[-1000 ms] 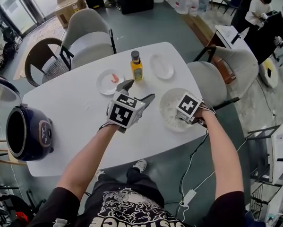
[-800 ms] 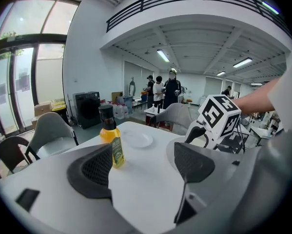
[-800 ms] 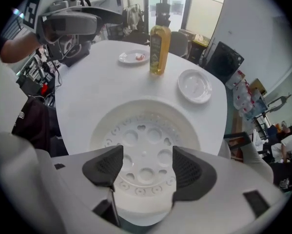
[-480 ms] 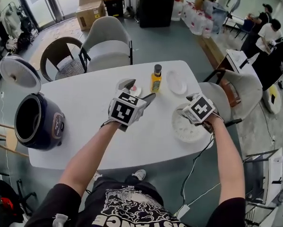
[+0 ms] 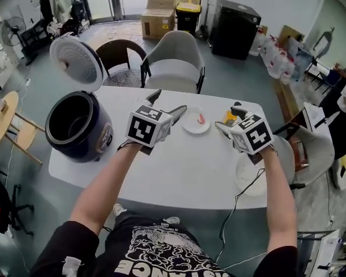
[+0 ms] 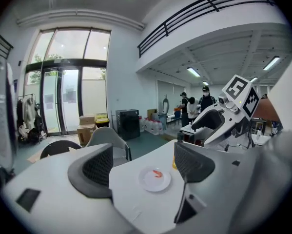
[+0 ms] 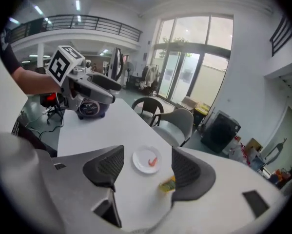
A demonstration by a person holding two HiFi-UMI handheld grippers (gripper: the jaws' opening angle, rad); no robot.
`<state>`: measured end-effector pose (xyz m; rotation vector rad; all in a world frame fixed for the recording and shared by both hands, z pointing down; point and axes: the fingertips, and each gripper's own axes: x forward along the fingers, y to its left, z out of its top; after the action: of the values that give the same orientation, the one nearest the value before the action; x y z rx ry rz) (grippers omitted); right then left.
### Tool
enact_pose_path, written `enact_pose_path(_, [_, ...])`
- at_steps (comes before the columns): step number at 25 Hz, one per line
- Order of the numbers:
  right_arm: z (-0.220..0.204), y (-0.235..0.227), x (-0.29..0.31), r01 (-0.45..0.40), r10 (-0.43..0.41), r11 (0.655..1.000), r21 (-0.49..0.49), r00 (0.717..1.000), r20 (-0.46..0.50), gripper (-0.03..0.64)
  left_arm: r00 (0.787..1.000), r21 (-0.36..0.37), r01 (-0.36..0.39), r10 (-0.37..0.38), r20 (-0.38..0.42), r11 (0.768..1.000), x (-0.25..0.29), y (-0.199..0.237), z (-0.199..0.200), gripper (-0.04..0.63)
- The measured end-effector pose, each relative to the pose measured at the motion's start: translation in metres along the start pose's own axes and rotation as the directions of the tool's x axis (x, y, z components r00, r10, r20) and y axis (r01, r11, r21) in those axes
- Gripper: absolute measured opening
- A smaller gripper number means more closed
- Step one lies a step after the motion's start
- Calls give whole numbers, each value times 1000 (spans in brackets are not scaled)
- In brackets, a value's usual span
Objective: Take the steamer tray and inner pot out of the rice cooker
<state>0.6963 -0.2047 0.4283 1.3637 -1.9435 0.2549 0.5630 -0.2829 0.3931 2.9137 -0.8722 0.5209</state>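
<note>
The dark rice cooker (image 5: 74, 126) stands at the table's left end with its lid (image 5: 77, 62) swung up; its inside is dark, and I cannot tell what it holds. The right gripper view shows the cooker (image 7: 91, 108) small, behind the left gripper. A white round tray (image 5: 246, 179) lies at the table's right edge, partly under my right arm. My left gripper (image 5: 168, 103) hangs open over the table's middle, nothing between its jaws (image 6: 143, 167). My right gripper (image 5: 227, 118) is open and empty (image 7: 146, 169); its jaws have just closed a little.
A small white plate (image 5: 196, 122) with an orange morsel lies between the grippers, and a yellow bottle (image 7: 167, 184) stands just right of it. Chairs (image 5: 174, 59) stand along the far side of the white table (image 5: 178, 172). People work in the far background.
Both grippers have risen off the table. The right one has come up and away from the white tray. My view has swung left, bringing the cooker closer to the middle.
</note>
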Motion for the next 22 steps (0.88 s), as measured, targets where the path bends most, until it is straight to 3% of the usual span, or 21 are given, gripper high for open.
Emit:
enact_pose_path(6, [92,55,23,-96,105,993,-64,981,162,319,986,-72,-154,158,50,985,-73,72,-4,385])
enact_pose_path(11, [186,127,9,-199,228,970,-140,946,232,318,960,-103,-273,278,42,957,-176,123,12,385])
enact_pose_path(17, [260,252,54,-273,318,942,-196,914,253,318,920,-132,-375,386,66,918,-292,218,-32,385])
enact_pose_path(22, [312,325,81,-318,362,926,-206,901,239,318,910,-155,-400,411,50,904,-358,282,-57,385])
